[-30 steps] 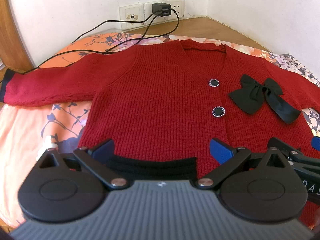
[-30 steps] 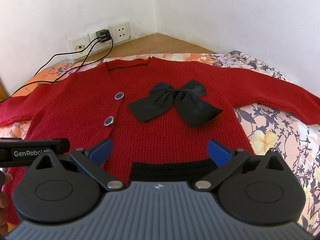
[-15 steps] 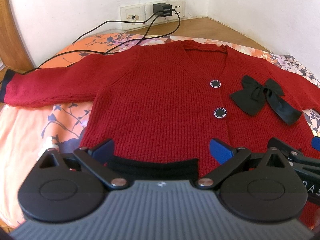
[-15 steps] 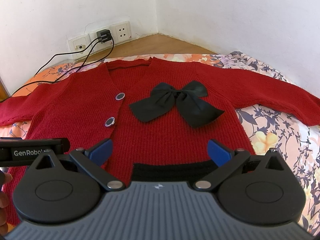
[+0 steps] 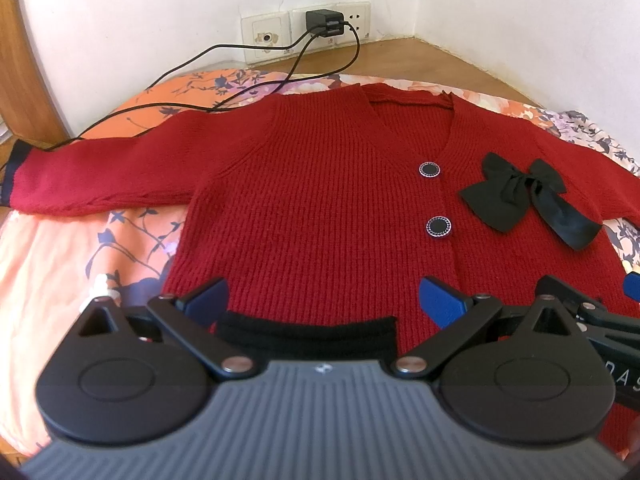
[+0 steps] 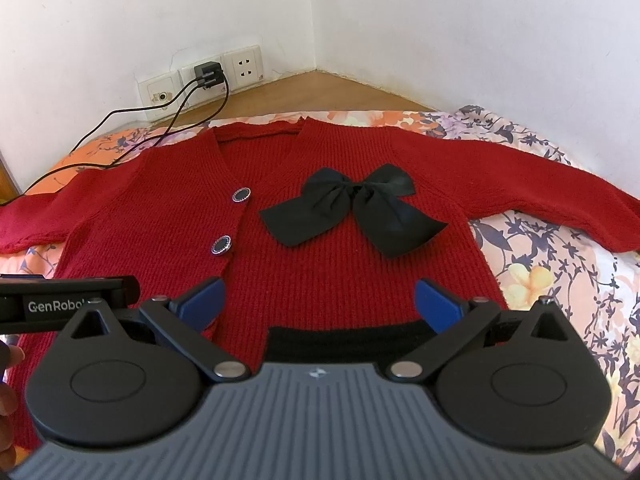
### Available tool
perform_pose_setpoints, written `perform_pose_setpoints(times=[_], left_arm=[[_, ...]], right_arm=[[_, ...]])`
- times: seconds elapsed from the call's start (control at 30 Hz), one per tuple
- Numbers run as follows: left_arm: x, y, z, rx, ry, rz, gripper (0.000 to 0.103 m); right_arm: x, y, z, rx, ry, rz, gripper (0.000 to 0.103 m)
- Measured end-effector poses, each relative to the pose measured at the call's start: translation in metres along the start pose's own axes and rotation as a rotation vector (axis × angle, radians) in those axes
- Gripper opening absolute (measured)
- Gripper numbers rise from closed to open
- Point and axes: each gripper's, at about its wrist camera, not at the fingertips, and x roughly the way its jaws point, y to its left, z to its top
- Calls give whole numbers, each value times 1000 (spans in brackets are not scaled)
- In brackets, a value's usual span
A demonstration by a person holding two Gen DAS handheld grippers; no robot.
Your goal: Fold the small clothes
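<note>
A red knit cardigan (image 5: 320,208) lies flat, front up, on a bed (image 5: 52,264) covered in an orange floral sheet. Its left-hand sleeve (image 5: 100,176) stretches out straight to a dark cuff near the bed's edge; the other sleeve (image 6: 532,184) runs out the opposite way. The V-neck points toward the wall, two round dark buttons (image 5: 430,169) with pale rims sit down the front, and a black bow (image 6: 352,204) lies on the chest beside them. A black ribbed hem (image 5: 308,330) borders the near edge.

The left gripper (image 5: 322,300) hovers low over the hem, its blue-tipped fingers (image 5: 208,298) wide apart with nothing between them. The right gripper (image 6: 318,300) sits just beside it over the same hem, fingers (image 6: 436,300) likewise spread and empty.

In the right wrist view the left gripper's side reads "GenRobo", the rest cut off; in the left wrist view only "DAS" shows on the other.

Two black cables (image 5: 224,104) trail from a charger (image 5: 324,24) in the wall sockets (image 6: 244,66) across the sheet to the left-hand sleeve. Bare sheet lies open below each sleeve, and a wooden ledge (image 6: 320,92) separates bed from wall.
</note>
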Motion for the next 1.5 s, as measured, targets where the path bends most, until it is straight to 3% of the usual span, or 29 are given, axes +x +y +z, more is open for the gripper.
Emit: perform_pose_setpoints(times=[0.67,1.3,1.5], left_arm=[[-4,-21,5,10,-1,-16,103],[7,-60,16,41,12,11,103],[11,-78,19,67,19,10,103]], right_arm=[[-2,-55,15,82,-22,-63,103],[25,-170,29,173,-44,-181,103],[33,-221,31,260,-49,-209,103]])
